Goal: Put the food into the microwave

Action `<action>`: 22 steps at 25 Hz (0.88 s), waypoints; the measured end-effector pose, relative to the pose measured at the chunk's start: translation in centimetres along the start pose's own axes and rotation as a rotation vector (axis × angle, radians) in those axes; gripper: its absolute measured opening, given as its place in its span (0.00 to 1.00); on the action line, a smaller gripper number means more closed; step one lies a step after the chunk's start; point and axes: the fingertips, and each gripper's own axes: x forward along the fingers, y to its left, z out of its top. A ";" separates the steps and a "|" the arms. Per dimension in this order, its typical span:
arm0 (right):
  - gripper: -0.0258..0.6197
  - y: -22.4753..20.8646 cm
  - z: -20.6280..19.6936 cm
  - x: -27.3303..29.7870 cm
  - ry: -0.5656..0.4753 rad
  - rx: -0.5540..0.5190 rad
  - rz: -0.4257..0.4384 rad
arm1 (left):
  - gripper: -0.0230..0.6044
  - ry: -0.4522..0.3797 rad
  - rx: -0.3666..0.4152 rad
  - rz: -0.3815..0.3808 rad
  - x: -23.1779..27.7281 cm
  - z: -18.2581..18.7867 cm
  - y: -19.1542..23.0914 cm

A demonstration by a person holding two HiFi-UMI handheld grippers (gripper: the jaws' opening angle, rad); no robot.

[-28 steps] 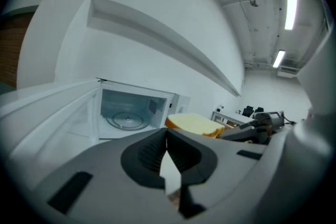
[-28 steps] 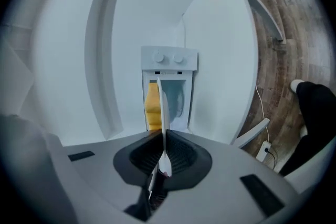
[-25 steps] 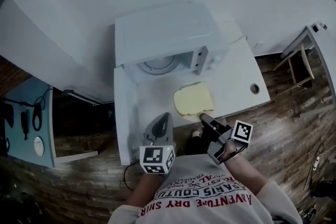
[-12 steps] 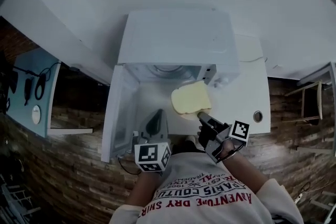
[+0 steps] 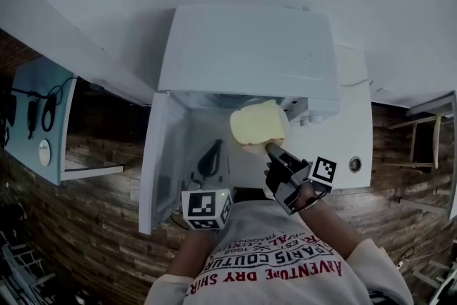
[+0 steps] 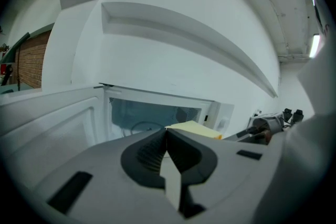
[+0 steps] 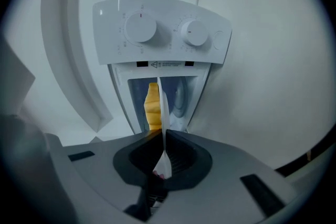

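Both grippers reach forward side by side, tipped slightly downward. The left gripper (image 6: pixel 167 132) has its jaws pressed together with nothing between them. The right gripper (image 7: pixel 160 136) is rolled onto its side, jaws clamped on the thin edge of a plate (image 7: pixel 161 107).

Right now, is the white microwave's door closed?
No, the white microwave's door stands swung open at its left, and the cavity shows behind it.
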 end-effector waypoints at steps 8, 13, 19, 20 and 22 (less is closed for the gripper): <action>0.08 -1.1 1.3 6.0 -0.056 -0.005 0.024 | 0.05 0.013 0.007 -0.013 2.3 0.2 3.2; 0.08 -2.1 1.9 9.2 -0.071 -0.012 0.044 | 0.05 0.013 0.002 -0.025 2.9 0.7 4.4; 0.08 -3.3 3.9 12.0 -0.121 -0.052 0.066 | 0.05 0.015 -0.003 -0.028 3.6 0.5 5.4; 0.08 -3.3 4.2 12.4 -0.124 -0.063 0.081 | 0.05 0.017 -0.006 -0.031 3.7 0.5 5.5; 0.08 -3.3 4.8 13.1 -0.131 -0.071 0.103 | 0.05 0.019 -0.009 -0.038 3.9 0.4 5.6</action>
